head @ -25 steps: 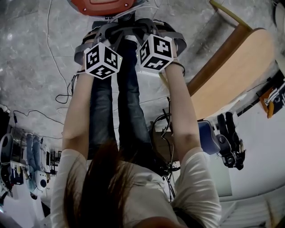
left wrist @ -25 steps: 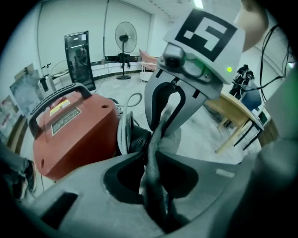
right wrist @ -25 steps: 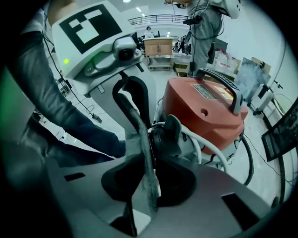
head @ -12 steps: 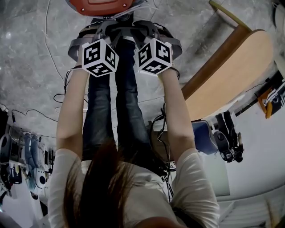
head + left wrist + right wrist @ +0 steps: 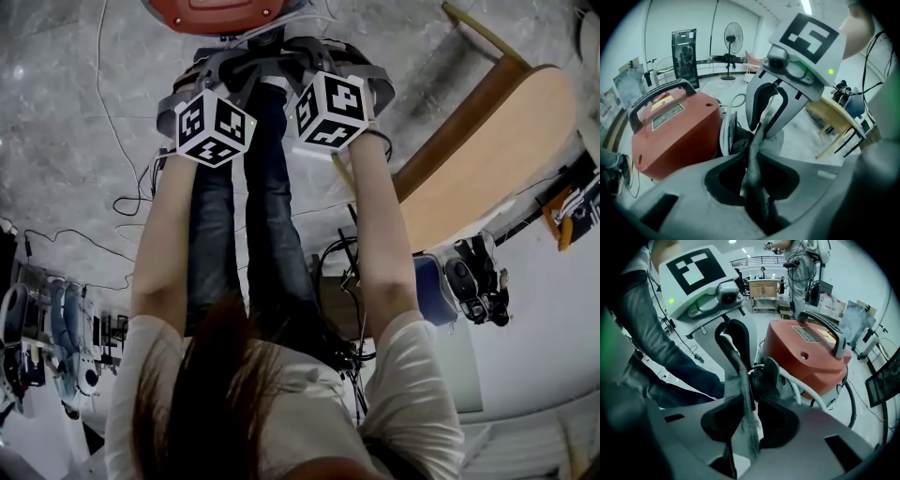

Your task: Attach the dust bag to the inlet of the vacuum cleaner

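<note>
Above grey floor (image 5: 75,112), left gripper (image 5: 752,161), tightening, and right gripper (image 5: 747,397), easing, pinch dust bag (image 5: 757,197) beside vacuum inlet (image 5: 763,376).

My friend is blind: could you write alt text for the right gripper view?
The right gripper, its jaws just easing open, pinches the grey dust bag beside the black inlet of the red vacuum cleaner. The left gripper, jaws just closing further, grips the bag higher up.
</note>
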`<action>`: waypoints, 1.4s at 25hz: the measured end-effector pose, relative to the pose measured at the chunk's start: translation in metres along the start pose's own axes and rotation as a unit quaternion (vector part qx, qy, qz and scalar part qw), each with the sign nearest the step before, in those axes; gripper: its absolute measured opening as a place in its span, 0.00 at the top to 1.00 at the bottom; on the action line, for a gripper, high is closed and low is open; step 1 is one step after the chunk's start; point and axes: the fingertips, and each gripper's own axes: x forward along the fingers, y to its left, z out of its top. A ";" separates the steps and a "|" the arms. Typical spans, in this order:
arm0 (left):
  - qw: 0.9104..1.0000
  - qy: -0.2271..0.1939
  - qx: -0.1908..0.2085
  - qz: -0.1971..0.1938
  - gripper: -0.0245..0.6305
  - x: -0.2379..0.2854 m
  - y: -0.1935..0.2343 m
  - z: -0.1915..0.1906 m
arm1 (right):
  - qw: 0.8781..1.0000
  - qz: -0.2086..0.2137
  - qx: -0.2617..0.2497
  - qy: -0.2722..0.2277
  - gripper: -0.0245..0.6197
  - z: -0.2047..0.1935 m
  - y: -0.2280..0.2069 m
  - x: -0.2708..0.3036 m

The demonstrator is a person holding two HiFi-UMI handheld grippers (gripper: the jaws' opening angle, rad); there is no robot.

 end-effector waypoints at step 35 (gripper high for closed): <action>0.995 0.004 -0.089 -0.044 0.64 -0.011 -0.005 -0.004 | 0.989 -0.017 0.145 -0.031 0.66 -0.004 0.015 -0.004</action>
